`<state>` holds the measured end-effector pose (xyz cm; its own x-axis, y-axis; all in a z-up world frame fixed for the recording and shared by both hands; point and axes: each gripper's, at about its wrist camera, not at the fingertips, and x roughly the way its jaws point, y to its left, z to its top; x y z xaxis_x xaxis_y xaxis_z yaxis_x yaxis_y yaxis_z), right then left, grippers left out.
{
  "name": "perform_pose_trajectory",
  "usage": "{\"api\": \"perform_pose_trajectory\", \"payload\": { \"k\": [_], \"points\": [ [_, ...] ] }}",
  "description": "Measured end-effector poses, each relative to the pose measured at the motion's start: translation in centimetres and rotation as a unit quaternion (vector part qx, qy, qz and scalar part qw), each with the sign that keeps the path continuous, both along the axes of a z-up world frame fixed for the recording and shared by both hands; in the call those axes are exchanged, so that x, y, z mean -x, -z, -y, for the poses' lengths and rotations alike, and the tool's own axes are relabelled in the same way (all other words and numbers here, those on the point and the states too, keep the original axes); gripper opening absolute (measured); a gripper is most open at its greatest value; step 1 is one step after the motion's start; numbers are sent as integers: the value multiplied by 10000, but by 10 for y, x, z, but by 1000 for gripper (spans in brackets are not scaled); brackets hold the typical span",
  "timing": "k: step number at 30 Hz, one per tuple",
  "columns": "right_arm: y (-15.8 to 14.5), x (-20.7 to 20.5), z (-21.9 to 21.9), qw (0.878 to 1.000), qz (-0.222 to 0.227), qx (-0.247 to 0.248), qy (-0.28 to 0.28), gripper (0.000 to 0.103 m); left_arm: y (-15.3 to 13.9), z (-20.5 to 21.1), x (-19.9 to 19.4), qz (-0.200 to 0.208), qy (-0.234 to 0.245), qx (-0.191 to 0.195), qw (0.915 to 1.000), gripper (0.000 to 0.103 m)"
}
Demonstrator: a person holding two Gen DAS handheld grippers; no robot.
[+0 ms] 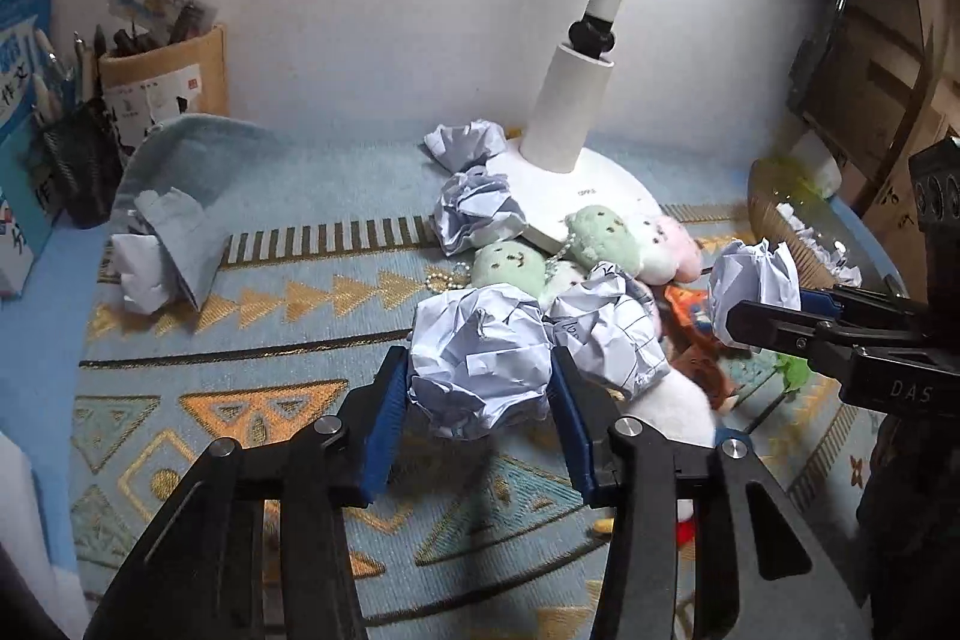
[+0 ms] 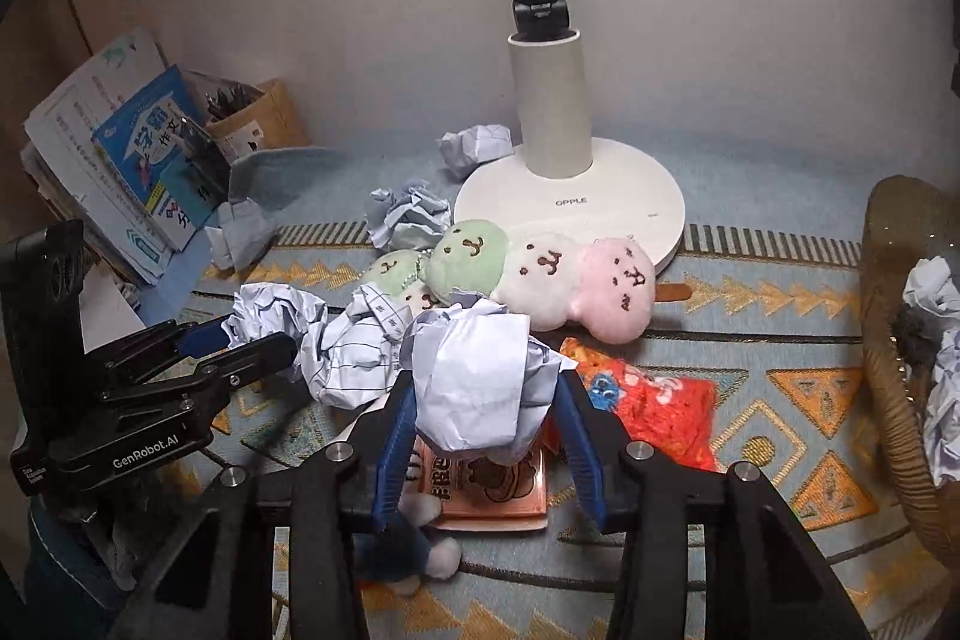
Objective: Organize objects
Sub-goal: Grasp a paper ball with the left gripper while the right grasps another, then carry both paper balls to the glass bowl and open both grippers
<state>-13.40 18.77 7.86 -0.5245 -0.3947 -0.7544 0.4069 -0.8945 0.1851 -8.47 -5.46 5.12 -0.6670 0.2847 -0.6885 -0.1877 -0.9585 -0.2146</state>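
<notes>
Patterned blue-and-gold cloth (image 1: 198,400) covers the desk, pale wall behind, lamp base (image 2: 570,202) at the back. I've got both grippers loaded: L gripper (image 1: 480,388) has its blue pads pressed onto 1 crumpled paper ball (image 1: 480,364), and R gripper (image 2: 486,418) is clamped the same way on another paper wad (image 2: 474,382). Neither set of jaws is fully shut, the paper fills the gap. Beyond them sit a 3rd lined paper ball (image 1: 606,334), plush toys (image 2: 522,268), a red snack packet (image 2: 654,400), 2 more wads near the lamp. Wicker basket (image 2: 888,316) on the R edge already holds paper, so I judge that's the drop spot. To do it well: keep squeeze steady, lift clear of the plush, carry R first so the arms don't cross.
</notes>
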Motion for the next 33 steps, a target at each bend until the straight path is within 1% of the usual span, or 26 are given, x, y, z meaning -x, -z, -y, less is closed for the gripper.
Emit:
{"api": "perform_pose_trajectory", "payload": {
  "k": [3, 6, 9, 11, 13, 15, 18, 20, 22, 25, 30, 31, 33],
  "points": [
    [-14, -20, -13, 9999, -138, 65, -35, 45, -17, -6, -25, -184, -58, -120, 9997, 43],
    [-18, -45, -31, 9998, -190, 24, -81, 45, -24, -15, -52, -265, -122, -257, 9992, 43],
    [-8, -69, -50, 9997, -158, -177, -80, 45, -15, -22, -76, -192, -173, -432, 9987, 43],
    [5, -79, -63, 9996, 11, -274, 2, 45, -7, -29, -88, -111, -201, -441, 9988, 43],
    [18, -84, -74, 9996, 217, -197, 21, 45, 3, -37, -97, -5, -190, -433, 9989, 43],
    [29, -88, -81, 9992, 351, -167, 80, 45, 13, -44, -100, 146, -156, -457, 9987, 43],
    [39, -93, -87, 9987, 472, -158, 91, 45, 21, -55, -106, 211, -160, -254, 9993, 43],
    [41, -96, -89, 9986, 495, -183, 82, 47, 24, -60, -109, 232, -162, -187, 9994, 43],
    [44, -97, -89, 9982, 531, -248, 116, 54, 26, -60, -108, 257, -184, -198, 9993, 43],
    [43, -97, -90, 9984, 503, -206, 156, 56, 29, -57, -105, 328, -259, -242, 9988, 43],
    [40, -98, -87, 9987, 416, -244, 149, 56, 29, -57, -106, 335, -308, -199, 9988, 43],
    [40, -99, -86, 9988, 374, -269, 145, 51, 29, -59, -106, 337, -306, -171, 9988, 43],
    [38, -100, -84, 9987, 295, -382, 131, 46, 28, -61, -105, 360, -305, -153, 9988, 43]
  ]
}}
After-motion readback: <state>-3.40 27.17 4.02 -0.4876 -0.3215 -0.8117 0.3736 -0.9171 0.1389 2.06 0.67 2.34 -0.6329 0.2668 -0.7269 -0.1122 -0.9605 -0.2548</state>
